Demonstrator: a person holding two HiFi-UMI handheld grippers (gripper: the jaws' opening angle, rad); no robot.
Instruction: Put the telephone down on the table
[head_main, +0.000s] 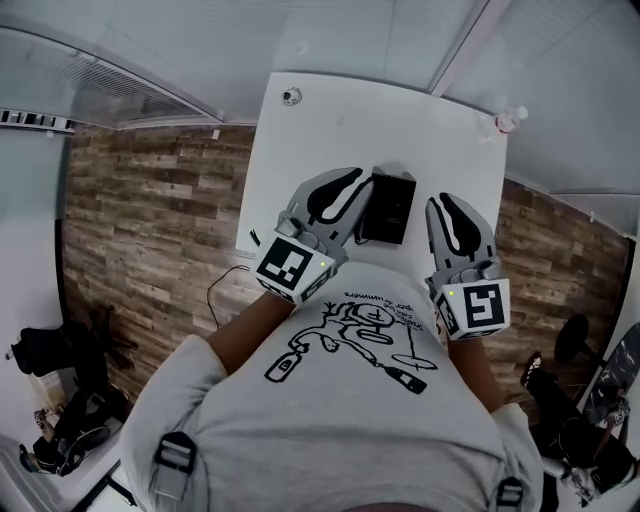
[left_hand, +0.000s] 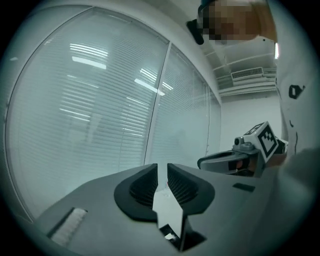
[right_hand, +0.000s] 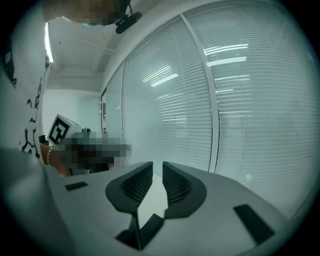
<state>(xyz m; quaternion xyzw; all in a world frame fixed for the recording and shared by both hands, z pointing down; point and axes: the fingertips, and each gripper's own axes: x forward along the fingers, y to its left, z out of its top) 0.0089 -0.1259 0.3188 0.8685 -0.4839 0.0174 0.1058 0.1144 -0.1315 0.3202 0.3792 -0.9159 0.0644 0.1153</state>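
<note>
Telephone lies flat on the white table, btwn my two tongs in head view. My left tongs & right tongs are both nearly closed, just a slit, nothing in either. Both face window blinds.

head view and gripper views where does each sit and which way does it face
head view: on head, down at table, telephone; shows shirt, left claw, right claw
left gripper view: on left claw, facing blinds; shows right claw
right gripper view: on right claw, facing blinds; shows shirt
shared: both gripper views see blinds
</note>
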